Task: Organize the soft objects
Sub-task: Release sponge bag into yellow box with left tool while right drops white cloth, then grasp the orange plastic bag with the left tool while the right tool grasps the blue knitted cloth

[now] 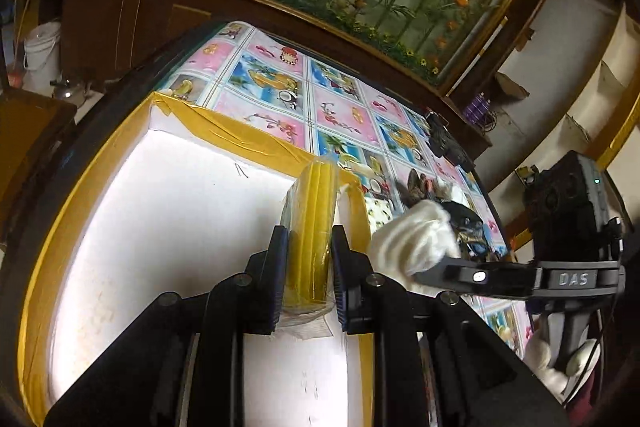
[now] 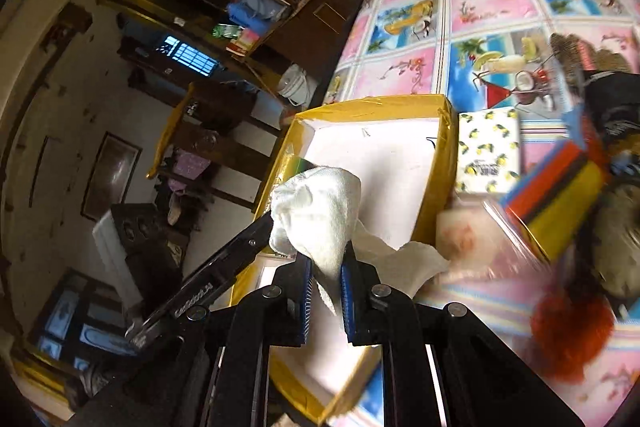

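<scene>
A: Left gripper (image 1: 310,263) clamps yellow sponge pack (image 1: 310,223) above white box (image 1: 160,227).
B: Right gripper (image 2: 326,287) pinches white cloth (image 2: 316,215), over the same box's near edge.

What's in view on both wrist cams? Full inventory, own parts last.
box: 1, white inside, yellow taped rim, on the table
tablecloth: 1, pink and blue picture squares, covers the table
yellow sponge pack: 1, yellow, clear wrap, above the box
white cloth: 1, white, above the box
lemon-print pack: 1, white with lemons, right of the box
striped sponge pack: 1, multicolour, blurred, right of the box
left gripper: fingers shut on yellow sponge pack
right gripper: fingers shut on white cloth
</scene>
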Tool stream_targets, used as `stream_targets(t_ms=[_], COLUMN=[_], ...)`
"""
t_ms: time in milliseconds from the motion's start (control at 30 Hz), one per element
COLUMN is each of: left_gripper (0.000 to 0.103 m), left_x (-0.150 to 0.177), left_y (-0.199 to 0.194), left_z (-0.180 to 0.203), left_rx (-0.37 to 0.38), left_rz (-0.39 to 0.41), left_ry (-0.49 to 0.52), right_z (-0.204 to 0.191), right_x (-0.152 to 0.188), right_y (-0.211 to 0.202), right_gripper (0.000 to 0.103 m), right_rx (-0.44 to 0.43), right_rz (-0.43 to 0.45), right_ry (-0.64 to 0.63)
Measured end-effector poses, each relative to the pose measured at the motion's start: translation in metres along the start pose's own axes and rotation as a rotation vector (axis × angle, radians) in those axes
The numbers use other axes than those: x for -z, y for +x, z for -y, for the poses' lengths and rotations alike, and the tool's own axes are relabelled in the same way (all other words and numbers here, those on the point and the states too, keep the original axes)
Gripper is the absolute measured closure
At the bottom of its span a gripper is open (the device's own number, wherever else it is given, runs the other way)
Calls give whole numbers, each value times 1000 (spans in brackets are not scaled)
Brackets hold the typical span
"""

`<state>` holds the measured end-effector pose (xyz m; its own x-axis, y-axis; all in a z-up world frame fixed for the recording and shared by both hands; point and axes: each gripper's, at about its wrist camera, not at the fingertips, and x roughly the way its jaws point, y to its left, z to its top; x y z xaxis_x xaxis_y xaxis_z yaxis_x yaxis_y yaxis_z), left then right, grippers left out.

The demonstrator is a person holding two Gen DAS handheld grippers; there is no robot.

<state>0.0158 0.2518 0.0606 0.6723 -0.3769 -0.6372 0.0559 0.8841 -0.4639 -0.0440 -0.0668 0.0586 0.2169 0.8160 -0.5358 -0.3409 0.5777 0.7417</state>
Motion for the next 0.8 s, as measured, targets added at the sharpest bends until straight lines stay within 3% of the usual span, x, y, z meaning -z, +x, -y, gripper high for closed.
stream_targets(t_ms=[100, 200, 267, 300, 333, 467, 533, 633, 733, 800], left_gripper=[85, 77, 66, 61, 60, 59, 48, 45, 45, 45], left_x=[-6, -8, -8, -8, -8, -5, 0, 12, 27, 40], left_y=[17, 21, 18, 14, 8, -15, -23, -32, -27, -19], left_z=[-10, -22, -29, -31, -33, -25, -15, 15, 56, 81], left_rx=[-14, 1, 19, 17, 12, 7, -3, -8, -20, -21], left_rz=[-12, -21, -23, -18, -9, 27, 39, 38, 6, -20], left_ry=[-23, -65, -102, -110, -113, -98, -70, 23, 152, 228], right_z=[12, 16, 5, -7, -11, -39, -45, -38, -13, 2], right_x=[-20, -32, -31, -27, -26, -5, 16, 51, 85, 103], right_y=[29, 43, 39, 31, 28, -26, -63, -118, -162, -174], right_gripper=[91, 84, 66, 52, 48, 48, 39, 23, 22, 20], right_rx=[34, 58, 79, 88, 107, 148, 177, 227, 292, 323], right_rz=[-19, -45, -42, -28, -3, 72, 128, 230, 306, 305], right_ry=[31, 34, 36, 29, 8, -93, -146, -188, -187, -169])
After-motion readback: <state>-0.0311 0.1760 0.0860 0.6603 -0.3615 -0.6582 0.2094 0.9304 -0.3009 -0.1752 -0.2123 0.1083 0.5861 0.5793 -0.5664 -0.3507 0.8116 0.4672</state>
